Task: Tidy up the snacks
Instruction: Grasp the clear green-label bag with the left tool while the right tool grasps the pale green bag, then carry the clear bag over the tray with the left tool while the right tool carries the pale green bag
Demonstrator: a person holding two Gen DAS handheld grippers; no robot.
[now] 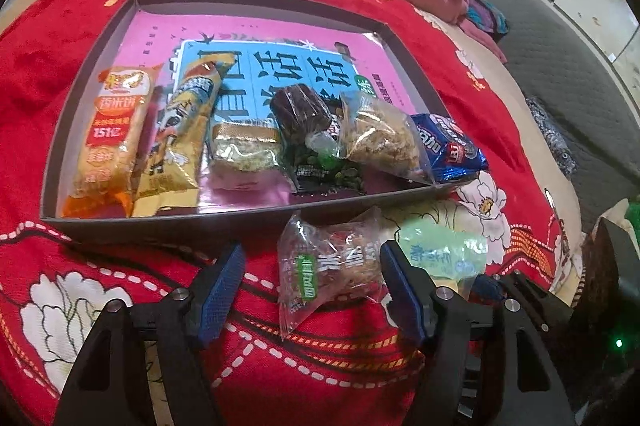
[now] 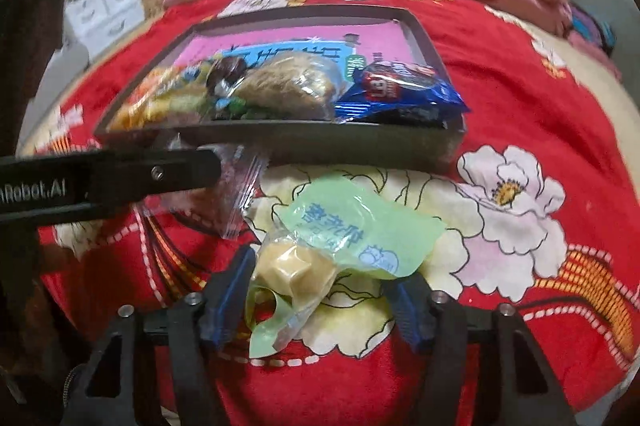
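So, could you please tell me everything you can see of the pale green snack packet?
The pale green snack packet is a crinkled, partly see-through plastic wrapper with blue printed characters and a pale yellow, blocky sweet inside. It lies flat on the red floral blanket, outside the box, between the fingers of the right claw.

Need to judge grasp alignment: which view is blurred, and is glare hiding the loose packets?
Left wrist view: sharp, glare on the clear packet between the left claw, label readable. Right wrist view: motion-blurred, box contents smeared; green packet at the right claw legible. Both bulge fisheye-style.
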